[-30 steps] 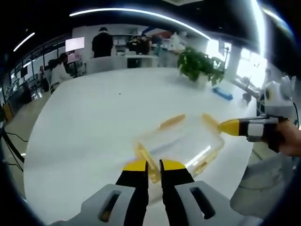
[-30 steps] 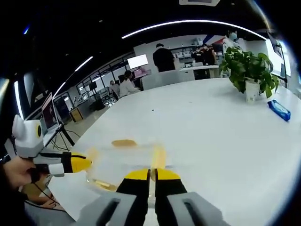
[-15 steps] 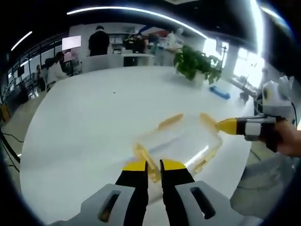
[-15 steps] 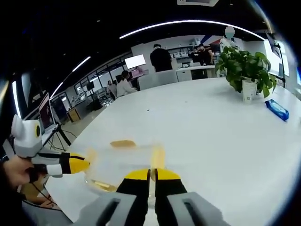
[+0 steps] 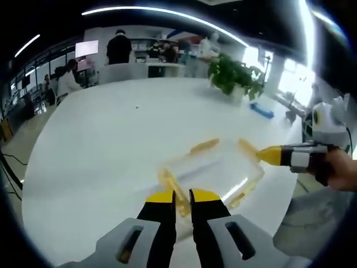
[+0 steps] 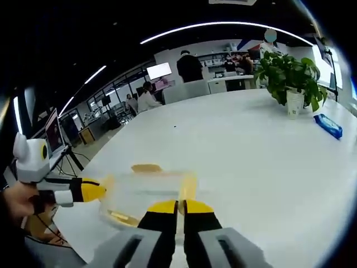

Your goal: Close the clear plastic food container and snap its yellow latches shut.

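Note:
The clear plastic container (image 5: 212, 170) lies on the white table (image 5: 100, 139), with yellow latches along its sides. My left gripper (image 5: 182, 195) is shut on the left end latch (image 5: 170, 187), which sits between its yellow tips. Coming in from the right, my right gripper (image 5: 262, 155) has its tip at the right end latch (image 5: 248, 149). In the right gripper view the container (image 6: 145, 192) sits just ahead of my right gripper (image 6: 178, 206), shut at the foot of a yellow latch (image 6: 188, 186). The left gripper (image 6: 100, 191) meets the opposite end there.
A potted plant (image 5: 234, 75) (image 6: 290, 72) and a blue object (image 5: 262, 110) (image 6: 329, 125) stand far across the table. A hand (image 5: 340, 170) holds the right gripper. The table's near edge runs just behind the container. People stand at a counter (image 5: 145, 70) in the background.
Both views have shifted a little. The container and both grippers keep the same hold and relative places.

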